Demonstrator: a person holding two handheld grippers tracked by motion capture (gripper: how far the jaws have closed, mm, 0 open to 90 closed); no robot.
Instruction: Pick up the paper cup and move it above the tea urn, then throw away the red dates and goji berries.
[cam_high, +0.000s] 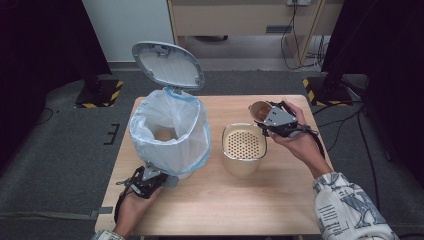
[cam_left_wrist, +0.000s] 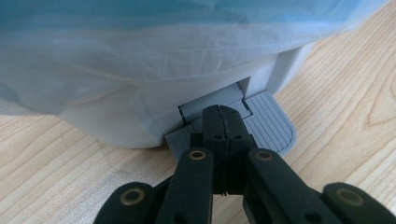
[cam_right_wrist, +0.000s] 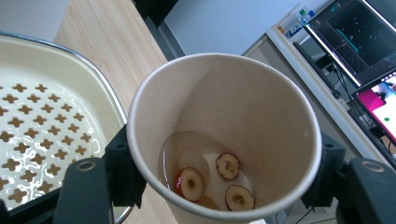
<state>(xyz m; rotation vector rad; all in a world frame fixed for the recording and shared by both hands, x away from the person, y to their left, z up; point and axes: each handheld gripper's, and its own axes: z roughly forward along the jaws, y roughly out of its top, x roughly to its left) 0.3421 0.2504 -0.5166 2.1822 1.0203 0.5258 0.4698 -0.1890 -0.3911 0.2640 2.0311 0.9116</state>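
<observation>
Landmark: the strainer bowl (cam_high: 243, 149), a cream basin with a perforated insert, stands in the middle of the worktop (cam_high: 225, 200); all places below are given from it.
Right tool: the right tool (cam_high: 274, 120) is closed around a paper cup (cam_right_wrist: 224, 140) and holds it just beyond the bowl's right rim, tilted toward the bowl.
Cup content: a little liquid and some dried fruit slices (cam_right_wrist: 208, 183) lie at the low side of the cup.
Left tool: the left tool (cam_left_wrist: 223, 122) has its jaws pressed together with nothing between them; the tips rest on the grey pedal (cam_left_wrist: 268, 128) of the bin (cam_high: 170, 132), which stands to the left of the bowl.
Bin: its lid (cam_high: 167, 64) stands open and the white liner bag (cam_high: 150, 117) hangs over the rim.
Risk, spill: if the cup tips before its mouth is over the perforated insert, liquid probably falls on the worktop to the right of the bowl.
Risk, cup: a paper wall can buckle if the grip is too strong.
Risk, lid: if the left tool slips off the pedal, the lid probably drops.
Edges: the worktop's right edge is near the cup hand, behind and right of the bowl.
Open room: in front of the bowl the wood is bare, and a gap lies between the bowl and the bin.
</observation>
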